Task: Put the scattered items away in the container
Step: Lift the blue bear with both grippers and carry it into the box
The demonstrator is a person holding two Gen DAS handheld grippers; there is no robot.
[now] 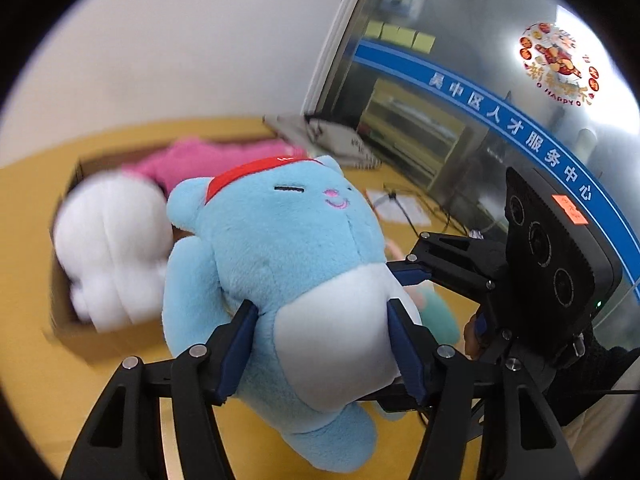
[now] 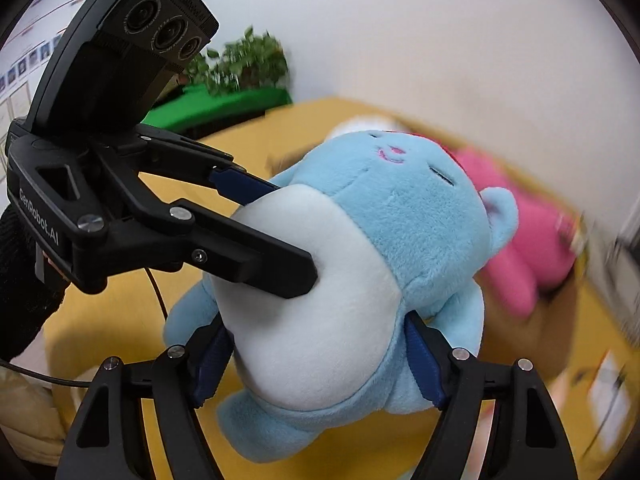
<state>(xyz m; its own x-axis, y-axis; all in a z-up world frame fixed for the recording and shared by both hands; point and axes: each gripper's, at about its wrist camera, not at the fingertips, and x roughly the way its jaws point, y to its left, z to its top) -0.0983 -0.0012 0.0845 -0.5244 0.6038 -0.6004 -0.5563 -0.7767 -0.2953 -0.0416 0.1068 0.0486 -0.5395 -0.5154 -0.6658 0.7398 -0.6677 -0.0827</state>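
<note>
Up off the yellow tabletop, squeezed at the white belly between both sets of jaws: blue plush toy. Left gripper clenched on its sides from near. Right gripper clenched on it too. Far and left, in the cardboard box: white plush and pink plush, both blurry.

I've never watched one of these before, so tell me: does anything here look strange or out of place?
Yes: both claws, the left claw and the right claw, pinch the same blue plush toy at once, squeezing its white belly. It hangs tilted above the yellow table, not yet in the cardboard box.
</note>
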